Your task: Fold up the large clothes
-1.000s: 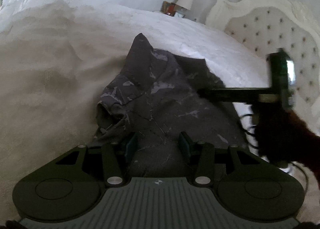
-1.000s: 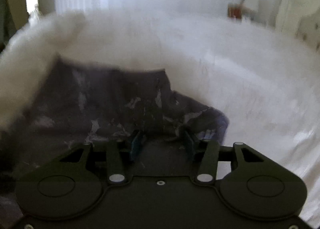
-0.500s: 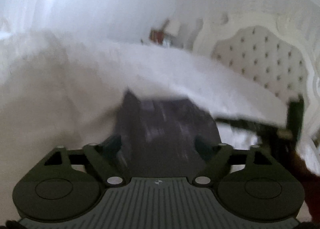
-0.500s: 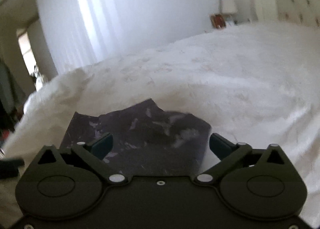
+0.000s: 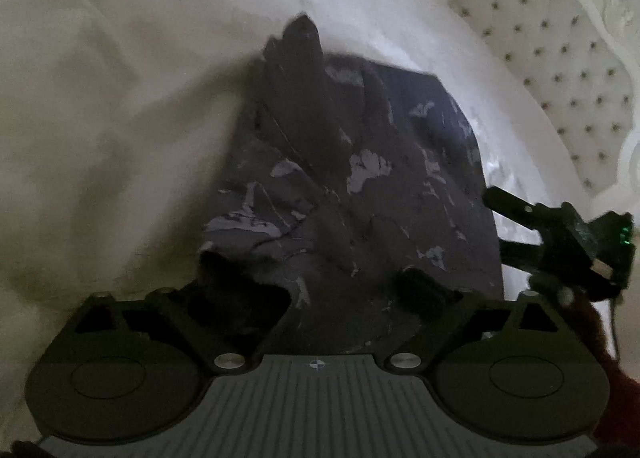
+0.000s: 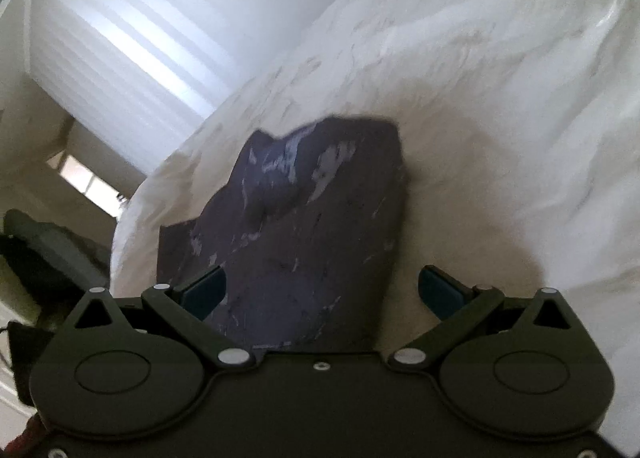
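The left gripper [image 5: 320, 290] has just opened its fingers wide, empty. The right gripper [image 6: 322, 290] likewise. The dark garment [image 5: 360, 177] lies loose between them on the bed [image 5: 100, 97].

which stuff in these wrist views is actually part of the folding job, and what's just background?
Part of the job:
- dark patterned garment, lying on the bed
- left gripper, jaws just opened, nothing pinched
- right gripper, jaws wide, nothing pinched

Background:
- white bedding
- tufted headboard
- curtains

The rumpled white bed cover [image 5: 120, 105] lies open around the dark grey patterned garment [image 5: 360, 177]; a cream tufted headboard [image 5: 560, 89] closes the far right side.
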`<move>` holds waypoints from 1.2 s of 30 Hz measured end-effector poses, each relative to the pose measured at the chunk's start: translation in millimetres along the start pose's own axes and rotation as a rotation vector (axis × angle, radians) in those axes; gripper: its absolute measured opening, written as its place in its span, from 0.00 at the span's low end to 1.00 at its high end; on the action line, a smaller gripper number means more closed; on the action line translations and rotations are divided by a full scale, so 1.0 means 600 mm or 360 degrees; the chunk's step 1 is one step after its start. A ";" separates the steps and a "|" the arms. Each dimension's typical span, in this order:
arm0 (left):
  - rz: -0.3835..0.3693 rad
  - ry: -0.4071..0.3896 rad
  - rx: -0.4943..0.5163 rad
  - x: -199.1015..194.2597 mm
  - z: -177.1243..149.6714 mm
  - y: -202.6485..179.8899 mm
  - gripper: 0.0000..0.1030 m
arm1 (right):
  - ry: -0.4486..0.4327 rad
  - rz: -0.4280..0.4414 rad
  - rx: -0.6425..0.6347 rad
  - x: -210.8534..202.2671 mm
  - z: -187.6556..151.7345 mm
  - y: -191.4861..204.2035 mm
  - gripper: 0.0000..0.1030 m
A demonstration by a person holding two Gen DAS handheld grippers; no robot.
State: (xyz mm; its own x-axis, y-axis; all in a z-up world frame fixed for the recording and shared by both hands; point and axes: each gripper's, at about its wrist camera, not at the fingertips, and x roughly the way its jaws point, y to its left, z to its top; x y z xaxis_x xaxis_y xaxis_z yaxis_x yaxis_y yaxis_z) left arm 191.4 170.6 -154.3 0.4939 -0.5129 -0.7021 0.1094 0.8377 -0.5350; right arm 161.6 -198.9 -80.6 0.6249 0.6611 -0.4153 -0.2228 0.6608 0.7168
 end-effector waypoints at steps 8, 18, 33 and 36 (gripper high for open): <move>-0.0183 0.0124 -0.0069 0.028 0.011 -0.005 0.91 | 0.0030 0.0142 0.0009 0.042 -0.002 0.006 0.97; -0.0356 0.0099 0.0028 0.086 0.013 -0.110 0.90 | -0.0023 -0.0040 -0.0169 -0.062 0.062 -0.018 0.66; -0.0376 0.0113 0.0494 0.346 0.130 -0.387 0.85 | -0.0285 -0.0767 -0.0147 -0.241 0.255 -0.244 0.85; -0.0407 0.0165 0.0404 0.375 0.117 -0.355 0.91 | -0.0217 -0.0946 -0.0082 -0.219 0.235 -0.288 0.99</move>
State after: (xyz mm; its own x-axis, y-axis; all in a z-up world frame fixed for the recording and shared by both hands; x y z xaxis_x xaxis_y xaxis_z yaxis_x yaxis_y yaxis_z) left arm 339.7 -110.0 -165.5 0.3344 -0.7171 -0.6116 0.4350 0.6931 -0.5748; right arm 223.6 -450.0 -70.7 0.7427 0.1250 -0.6579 0.1594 0.9212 0.3550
